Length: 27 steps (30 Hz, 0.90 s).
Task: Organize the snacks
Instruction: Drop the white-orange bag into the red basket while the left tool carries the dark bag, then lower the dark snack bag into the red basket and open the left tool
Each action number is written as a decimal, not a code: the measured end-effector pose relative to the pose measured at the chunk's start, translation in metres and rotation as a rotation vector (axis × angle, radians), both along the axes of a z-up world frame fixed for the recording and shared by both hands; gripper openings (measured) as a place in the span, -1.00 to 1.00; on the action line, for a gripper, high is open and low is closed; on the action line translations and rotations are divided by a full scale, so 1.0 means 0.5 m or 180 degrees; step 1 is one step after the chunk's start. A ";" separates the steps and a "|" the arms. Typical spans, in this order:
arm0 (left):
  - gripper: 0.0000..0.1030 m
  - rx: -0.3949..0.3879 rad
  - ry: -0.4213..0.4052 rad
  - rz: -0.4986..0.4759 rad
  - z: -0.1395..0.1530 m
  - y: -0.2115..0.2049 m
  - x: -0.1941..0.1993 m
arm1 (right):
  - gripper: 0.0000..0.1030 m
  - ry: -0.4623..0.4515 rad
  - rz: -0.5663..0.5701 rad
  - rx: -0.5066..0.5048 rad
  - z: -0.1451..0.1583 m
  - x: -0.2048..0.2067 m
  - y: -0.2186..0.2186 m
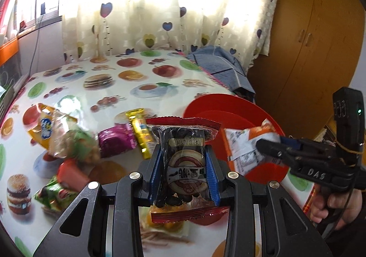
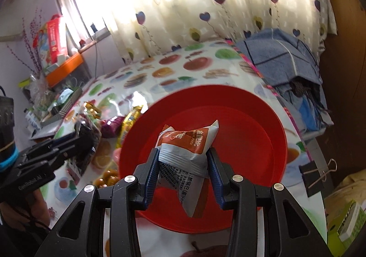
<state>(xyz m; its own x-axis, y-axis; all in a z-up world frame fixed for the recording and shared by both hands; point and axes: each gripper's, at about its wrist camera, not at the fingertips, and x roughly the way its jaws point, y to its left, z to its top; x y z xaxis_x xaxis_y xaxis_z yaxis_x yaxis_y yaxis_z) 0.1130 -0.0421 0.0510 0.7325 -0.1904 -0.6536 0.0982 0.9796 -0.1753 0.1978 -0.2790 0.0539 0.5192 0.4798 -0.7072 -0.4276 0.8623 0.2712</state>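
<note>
My left gripper (image 1: 184, 154) is shut on a clear red-edged packet of dark snacks (image 1: 183, 142), held above the table left of the red bowl (image 1: 228, 105). My right gripper (image 2: 183, 154) is shut on a white and orange packet (image 2: 189, 142), held over the red bowl (image 2: 251, 124). In the left wrist view the right gripper (image 1: 260, 142) comes in from the right with that packet (image 1: 247, 142). In the right wrist view the left gripper (image 2: 89, 140) shows at the left with its dark packet (image 2: 88, 132).
Loose snacks lie on the fruit-print tablecloth (image 1: 137, 83): a purple packet (image 1: 116, 140), a yellow one (image 1: 141, 133), an orange-yellow one (image 1: 43, 126) and green ones (image 1: 55, 195). A blue towel (image 2: 283, 57) lies at the far right edge. A binder clip (image 2: 311, 174) grips the cloth edge.
</note>
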 end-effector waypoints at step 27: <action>-0.28 -0.0151 0.0293 -0.0642 -0.061 -0.119 0.094 | 0.10 -0.0076 -0.0162 -0.0218 -0.001 0.001 -0.043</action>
